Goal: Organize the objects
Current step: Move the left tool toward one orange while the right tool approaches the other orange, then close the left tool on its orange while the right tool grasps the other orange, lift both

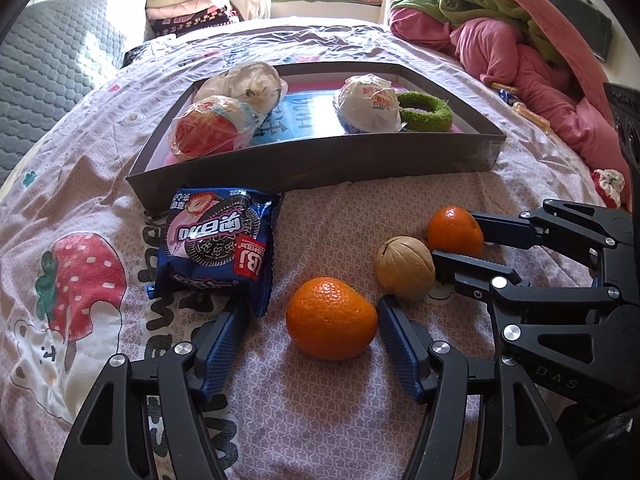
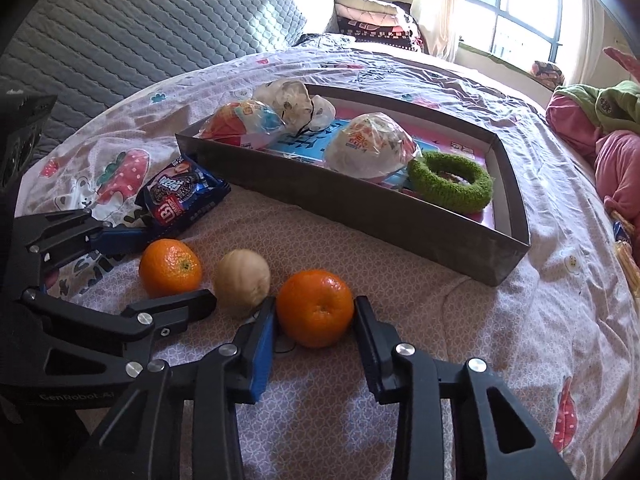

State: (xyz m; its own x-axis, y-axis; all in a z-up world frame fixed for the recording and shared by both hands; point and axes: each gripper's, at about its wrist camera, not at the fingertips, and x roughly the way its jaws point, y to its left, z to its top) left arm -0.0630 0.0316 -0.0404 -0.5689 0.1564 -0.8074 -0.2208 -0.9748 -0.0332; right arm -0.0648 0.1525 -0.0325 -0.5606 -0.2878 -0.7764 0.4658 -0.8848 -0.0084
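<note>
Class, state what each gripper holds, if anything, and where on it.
Right gripper: fingers pinch one orange at its sides. Left gripper: holds nothing; another orange sits between its open fingers.

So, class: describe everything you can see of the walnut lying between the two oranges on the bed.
The walnut is a round, pale tan nut in its shell, matte and finely ridged, with a seam running over it and a dark notch at one end. It looks whole and lies loose on the patterned bedsheet, in front of the grey tray. A finger of the right gripper stands right against it; neither gripper holds it.
</note>
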